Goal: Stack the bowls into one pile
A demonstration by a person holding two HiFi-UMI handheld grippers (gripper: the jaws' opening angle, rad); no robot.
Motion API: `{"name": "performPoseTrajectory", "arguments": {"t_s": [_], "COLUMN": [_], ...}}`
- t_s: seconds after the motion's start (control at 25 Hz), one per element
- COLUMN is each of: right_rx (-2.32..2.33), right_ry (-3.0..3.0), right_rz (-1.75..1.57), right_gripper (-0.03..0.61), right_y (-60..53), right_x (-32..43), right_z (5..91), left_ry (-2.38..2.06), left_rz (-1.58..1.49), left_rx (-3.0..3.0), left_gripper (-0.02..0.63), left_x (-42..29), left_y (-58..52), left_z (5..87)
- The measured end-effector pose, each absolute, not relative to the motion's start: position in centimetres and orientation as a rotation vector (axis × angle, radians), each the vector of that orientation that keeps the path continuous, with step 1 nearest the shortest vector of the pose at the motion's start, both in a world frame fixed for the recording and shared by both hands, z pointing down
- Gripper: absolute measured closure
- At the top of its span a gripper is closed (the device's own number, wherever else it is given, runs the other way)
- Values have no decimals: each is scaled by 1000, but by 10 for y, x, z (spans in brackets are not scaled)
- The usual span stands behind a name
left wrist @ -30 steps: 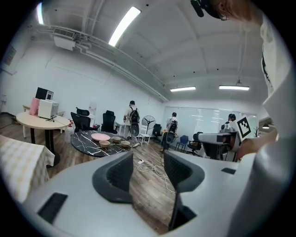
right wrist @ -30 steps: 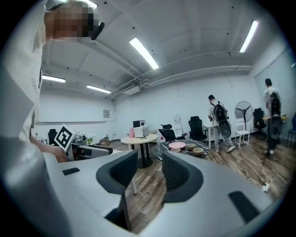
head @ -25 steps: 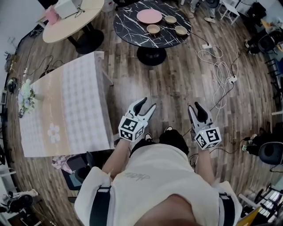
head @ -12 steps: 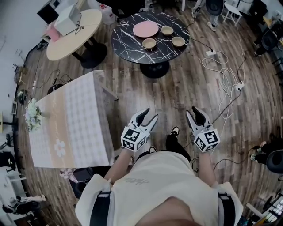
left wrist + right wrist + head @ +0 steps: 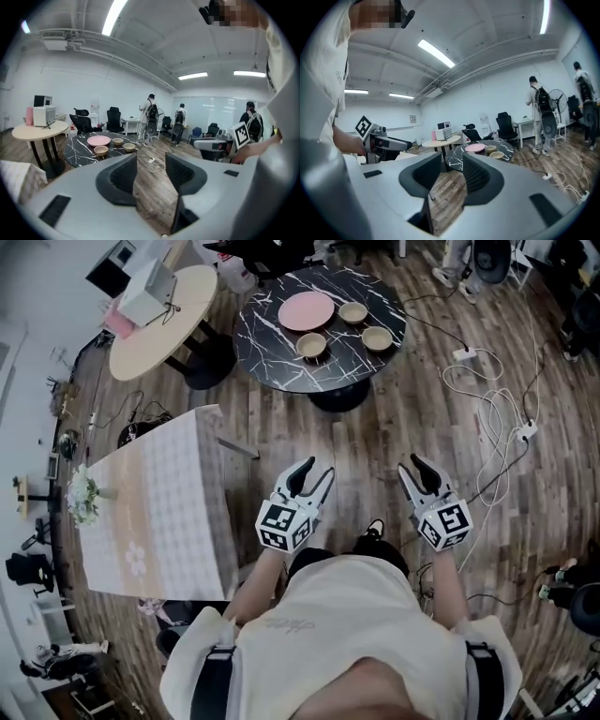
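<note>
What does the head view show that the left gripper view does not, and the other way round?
Only the head view: the flowers on the cloth-covered table and the person's shoe. Only the left gripper view: standing people with backpacks and the ceiling lights. Both: the black marble table with the pink plate and three unstacked bowls, the beige round table, and the left gripper, jaws apart and empty.

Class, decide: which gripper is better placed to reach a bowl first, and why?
Left, marginally. Both the left gripper and right gripper are open, empty and far from the black table; the nearest bowl lies straight ahead of the left one.
</note>
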State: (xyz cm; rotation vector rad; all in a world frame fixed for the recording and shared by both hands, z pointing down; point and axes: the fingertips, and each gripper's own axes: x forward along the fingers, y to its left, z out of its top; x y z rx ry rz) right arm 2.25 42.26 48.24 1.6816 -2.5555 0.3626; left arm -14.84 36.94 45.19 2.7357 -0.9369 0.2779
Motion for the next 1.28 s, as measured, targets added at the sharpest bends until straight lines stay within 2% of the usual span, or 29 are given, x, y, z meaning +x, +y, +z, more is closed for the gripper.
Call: {"name": "performPoseTrajectory", "arguments": {"t_s": [0.2,0.6,0.8,1.0,1.28], "right_rx": [1640,1678,1713,1780,1851], "right_ry": [-2571,-2476,-2391,-2357,-2289], "right_rz": [418,526,520,517,574], "right_gripper": [440,440,440,445,445], "right_y": [404,358,308,243,188], "right_x": [37,68,74,82,87], "right_z": [498,532,514,496,502], "left_ry": [-849,-734,-656,-607,-561], "left_rz": [490,358,430,315,355], "left_rx": [2802,2748,2832,2836,2814], "left_gripper": [405,405,407,408,413], "left_x": [-109,-58,-44,-31,-30], "left_y": [374,298,245,166,86], "left_z": [485,499,511,494,525]}}
